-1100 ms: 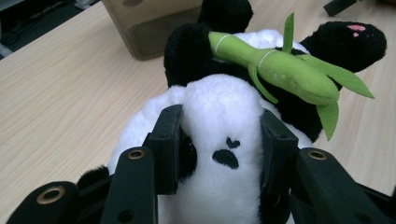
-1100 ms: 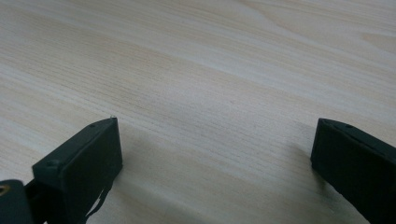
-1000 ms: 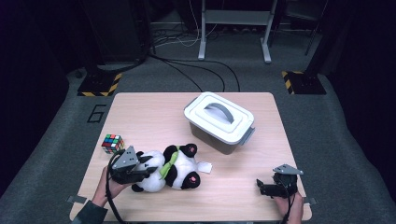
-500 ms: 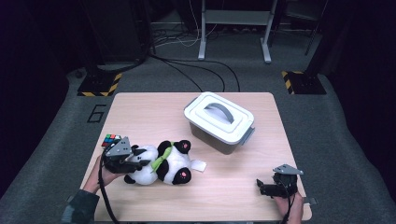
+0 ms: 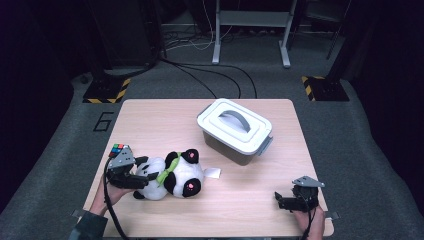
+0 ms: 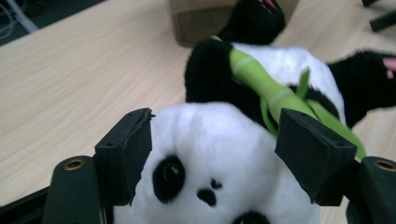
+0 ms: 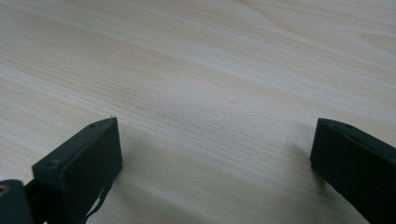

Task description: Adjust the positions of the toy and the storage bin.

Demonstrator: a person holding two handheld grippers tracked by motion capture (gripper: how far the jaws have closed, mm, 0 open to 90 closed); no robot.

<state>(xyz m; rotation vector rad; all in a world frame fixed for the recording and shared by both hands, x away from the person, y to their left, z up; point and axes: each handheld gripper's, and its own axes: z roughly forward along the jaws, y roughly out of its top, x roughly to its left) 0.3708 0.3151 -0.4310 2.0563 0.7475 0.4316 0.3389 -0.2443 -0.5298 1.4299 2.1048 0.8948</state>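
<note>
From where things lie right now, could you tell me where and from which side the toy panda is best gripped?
Probably the head, from the table's left. The toy panda lies on its side with its head toward the left hand-held gripper, whose jaws, just opened, already straddle that rounded, soft head, so they only need to close. The plush body looks wider, and the green bamboo stalk crosses it.

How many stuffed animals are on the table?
1. A plush panda lies near the table's front left, its head between the left gripper's jaws. More could hide inside the lidded box.
</note>
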